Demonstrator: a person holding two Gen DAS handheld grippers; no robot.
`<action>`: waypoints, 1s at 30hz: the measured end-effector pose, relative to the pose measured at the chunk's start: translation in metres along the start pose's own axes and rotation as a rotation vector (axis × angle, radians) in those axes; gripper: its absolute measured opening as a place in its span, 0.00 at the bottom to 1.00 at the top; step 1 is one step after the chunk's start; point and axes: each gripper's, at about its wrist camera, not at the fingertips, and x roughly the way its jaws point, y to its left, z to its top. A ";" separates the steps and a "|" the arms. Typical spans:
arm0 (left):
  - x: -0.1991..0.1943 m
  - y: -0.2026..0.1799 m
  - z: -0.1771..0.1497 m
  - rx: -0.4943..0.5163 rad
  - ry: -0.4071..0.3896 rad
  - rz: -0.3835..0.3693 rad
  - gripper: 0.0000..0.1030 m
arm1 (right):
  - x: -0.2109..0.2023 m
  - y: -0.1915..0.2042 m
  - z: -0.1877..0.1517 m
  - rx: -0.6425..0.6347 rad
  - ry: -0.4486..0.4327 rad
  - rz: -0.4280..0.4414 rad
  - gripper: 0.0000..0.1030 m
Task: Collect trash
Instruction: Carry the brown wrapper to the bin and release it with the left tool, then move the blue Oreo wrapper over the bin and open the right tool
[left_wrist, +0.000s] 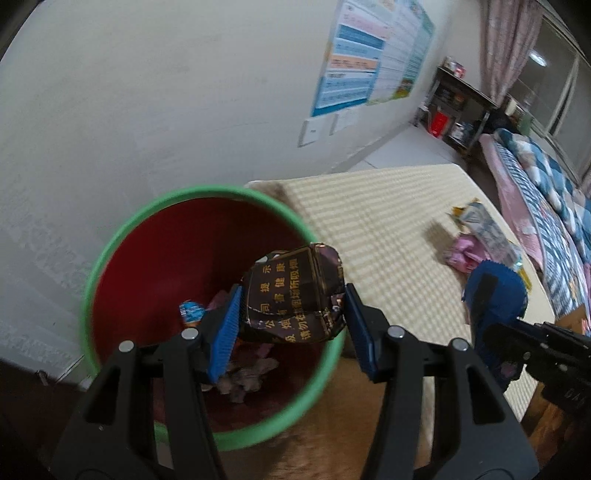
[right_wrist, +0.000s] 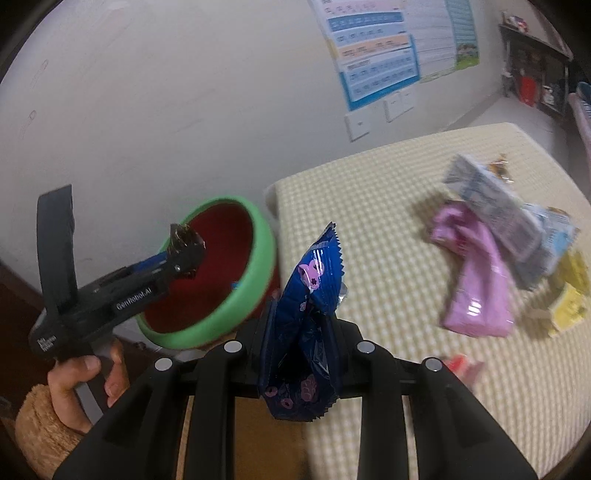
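Note:
My left gripper is shut on a crumpled dark brown packet with gold lettering, held above the mouth of a red bin with a green rim. Several scraps lie at the bin's bottom. The right wrist view shows that same gripper over the bin, held by a hand in a fuzzy tan sleeve. My right gripper is shut on a shiny dark blue wrapper with pink prints, just right of the bin over the mat's edge.
A cream checked mat lies beside the bin. On it are a pink packet, a grey-blue packet, yellow pieces and a small red scrap. A white wall with posters stands behind. A quilted bed lies far right.

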 end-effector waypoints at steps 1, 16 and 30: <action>0.000 0.008 -0.001 -0.011 0.000 0.014 0.50 | 0.005 0.004 0.002 -0.004 0.006 0.012 0.24; 0.007 0.071 -0.016 -0.099 0.049 0.138 0.50 | 0.065 0.069 0.044 -0.040 0.070 0.154 0.24; 0.011 0.085 -0.017 -0.140 0.063 0.183 0.71 | 0.070 0.083 0.058 -0.031 0.047 0.192 0.60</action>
